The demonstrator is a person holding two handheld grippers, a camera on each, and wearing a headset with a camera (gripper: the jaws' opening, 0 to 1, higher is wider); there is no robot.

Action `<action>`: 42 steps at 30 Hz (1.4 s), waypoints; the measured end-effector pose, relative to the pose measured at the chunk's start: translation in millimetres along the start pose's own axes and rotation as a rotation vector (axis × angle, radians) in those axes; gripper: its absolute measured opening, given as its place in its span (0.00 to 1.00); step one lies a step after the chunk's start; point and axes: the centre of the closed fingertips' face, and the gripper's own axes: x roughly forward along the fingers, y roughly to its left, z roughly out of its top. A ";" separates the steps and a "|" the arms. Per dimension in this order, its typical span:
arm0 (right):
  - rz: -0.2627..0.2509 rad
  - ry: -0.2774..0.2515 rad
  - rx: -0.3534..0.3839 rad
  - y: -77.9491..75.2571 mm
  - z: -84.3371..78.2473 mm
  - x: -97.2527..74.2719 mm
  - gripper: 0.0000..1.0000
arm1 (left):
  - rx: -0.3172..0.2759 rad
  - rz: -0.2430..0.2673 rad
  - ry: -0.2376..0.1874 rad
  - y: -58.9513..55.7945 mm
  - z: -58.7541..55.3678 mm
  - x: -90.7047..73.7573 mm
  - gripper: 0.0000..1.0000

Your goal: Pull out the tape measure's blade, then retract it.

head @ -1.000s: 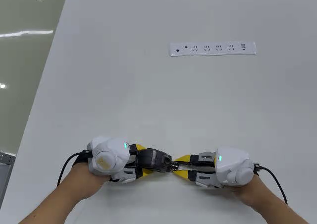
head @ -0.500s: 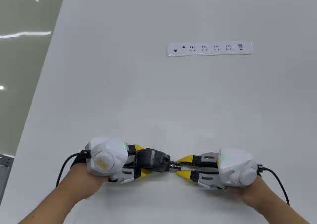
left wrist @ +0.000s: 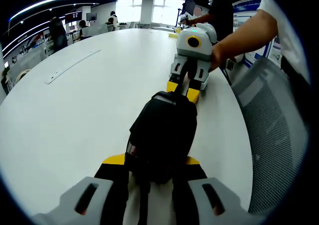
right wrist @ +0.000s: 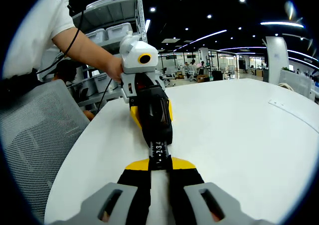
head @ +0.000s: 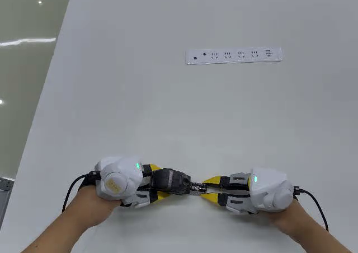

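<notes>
Gripping the black boxy tape measure (head: 174, 181) at lower centre, the left tongs (head: 160, 182) are kept closed; its numbered blade (right wrist: 158, 150), pinched by the right tongs (head: 208, 188), is drawn slightly farther out.

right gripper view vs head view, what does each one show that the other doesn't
Right gripper view: printed numerals on the drawn blade, plus a mesh chair back and shelving beyond. Head view: the right hand-held gripper whole from above, the hand holding it, and the floor past the table edge. Both: the black tape measure gripped by the left hand-held gripper, a short stretch of blade out, over the white table.
</notes>
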 end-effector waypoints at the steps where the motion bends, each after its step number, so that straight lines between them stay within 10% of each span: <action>1: 0.000 -0.001 0.003 -0.1 -0.3 -0.9 0.11 | 0.000 0.000 0.000 -0.1 0.0 0.0 0.29; 42: -0.051 -0.011 0.051 -3.2 -14.5 -38.6 0.11 | -0.003 0.005 0.005 -2.1 0.5 1.0 0.29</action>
